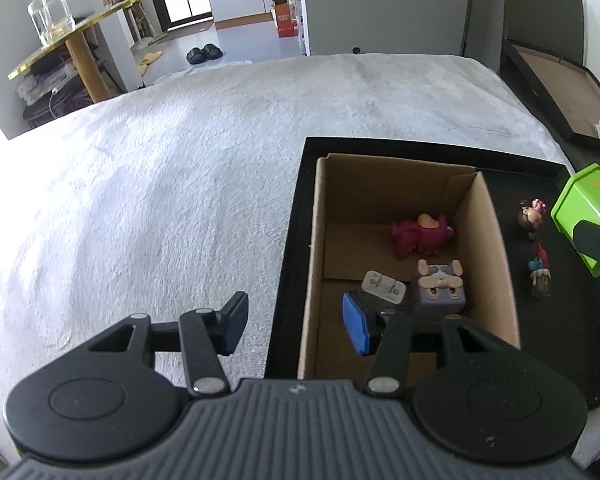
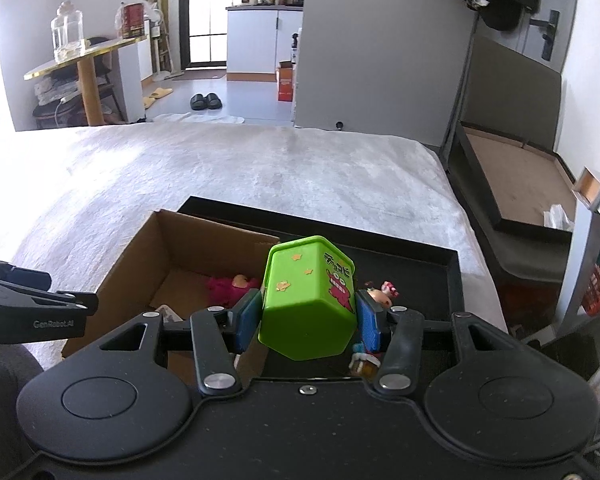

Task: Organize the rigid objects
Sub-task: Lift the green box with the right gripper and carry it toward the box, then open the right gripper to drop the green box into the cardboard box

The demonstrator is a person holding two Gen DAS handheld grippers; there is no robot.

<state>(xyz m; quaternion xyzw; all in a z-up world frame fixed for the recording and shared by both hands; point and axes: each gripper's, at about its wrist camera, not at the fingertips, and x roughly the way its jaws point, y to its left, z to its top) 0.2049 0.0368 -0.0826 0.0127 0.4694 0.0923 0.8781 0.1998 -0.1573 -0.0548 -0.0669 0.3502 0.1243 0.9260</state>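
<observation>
Your right gripper (image 2: pixel 308 322) is clamped on the green hexagonal container (image 2: pixel 310 300): both blue pads press its side walls, and it sits tilted at the centre of the right wrist view, lifted clear of the black tray (image 2: pixel 440 280). From the left wrist view the same container (image 1: pixel 580 216) shows at the right edge, above the tray's right part.

Your left gripper (image 1: pixel 296 320) stands partly open with nothing between its pads. Its right pad hangs inside the cardboard box (image 1: pixel 316 240), its left pad over the white blanket (image 1: pixel 160 180), so the box's left wall runs between the fingers.

The box fills the left part of the tray, in the lower right of the left wrist view. In it you have a magenta figure (image 1: pixel 420 234) lying near the far right corner, a grey-purple block toy with a dog face (image 1: pixel 442 286) just in front of it, and a small white flat item (image 1: pixel 384 286) touching that block's left side, just beyond your right pad.

Outside the box, on the tray floor at right, are a brown-headed figure with a pink bow (image 1: pixel 532 216) and a red-and-blue figure (image 1: pixel 540 274) nearer the lower edge.
</observation>
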